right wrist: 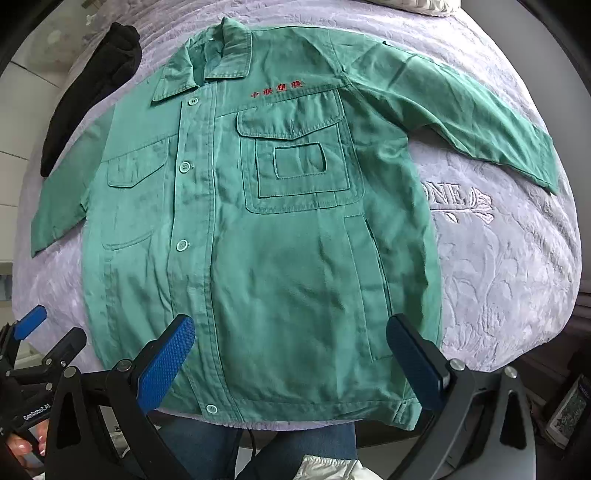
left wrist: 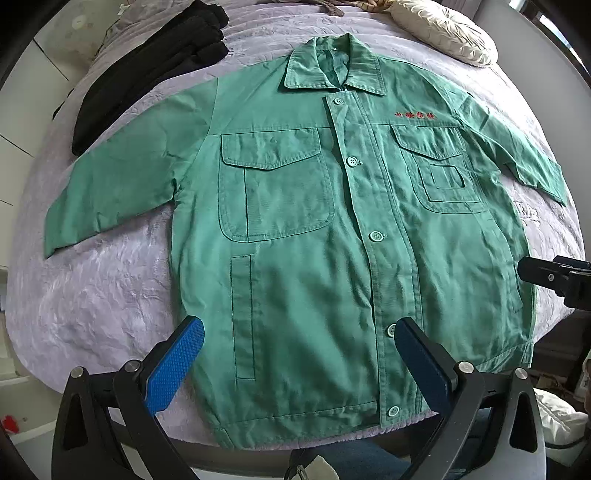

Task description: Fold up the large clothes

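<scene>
Two views, left first. My left gripper hangs above the hem of the green jacket, fingers spread as wide as they go, nothing between them. The jacket lies flat and buttoned on the lilac bedspread, front up, collar toward the far pillow, both sleeves angled out. Folded black clothes sit beyond its sleeve on the picture's left. My right gripper pokes in at the right edge.

From the right wrist, my right gripper is also fully open and empty over the jacket hem. My left gripper shows at lower left, a hand beneath it.
</scene>
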`<state>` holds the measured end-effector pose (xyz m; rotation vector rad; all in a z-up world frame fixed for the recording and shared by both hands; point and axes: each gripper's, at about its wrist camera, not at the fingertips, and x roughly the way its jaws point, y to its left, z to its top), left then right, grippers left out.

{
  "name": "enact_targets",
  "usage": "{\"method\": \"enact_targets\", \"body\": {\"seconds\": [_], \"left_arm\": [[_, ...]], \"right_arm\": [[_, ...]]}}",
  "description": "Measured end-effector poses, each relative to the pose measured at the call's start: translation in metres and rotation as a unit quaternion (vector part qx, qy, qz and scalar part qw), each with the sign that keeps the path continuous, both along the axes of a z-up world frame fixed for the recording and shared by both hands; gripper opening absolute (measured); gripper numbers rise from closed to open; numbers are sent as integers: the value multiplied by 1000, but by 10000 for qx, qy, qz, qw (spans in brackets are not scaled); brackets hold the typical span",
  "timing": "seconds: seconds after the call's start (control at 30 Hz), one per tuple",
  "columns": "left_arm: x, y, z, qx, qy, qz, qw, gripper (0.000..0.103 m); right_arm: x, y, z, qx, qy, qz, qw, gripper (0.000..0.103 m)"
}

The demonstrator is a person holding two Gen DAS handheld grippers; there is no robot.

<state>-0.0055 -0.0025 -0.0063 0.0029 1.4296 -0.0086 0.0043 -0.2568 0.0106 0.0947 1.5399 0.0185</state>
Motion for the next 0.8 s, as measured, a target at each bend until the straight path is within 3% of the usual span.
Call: {"method": "enact_targets", "body": {"seconds": [0.8], "left_arm": [[-4,2,1,14,-21,31,10000,103]], "right_arm": [[-3,0,0,2,46,17,10000,103]]}}
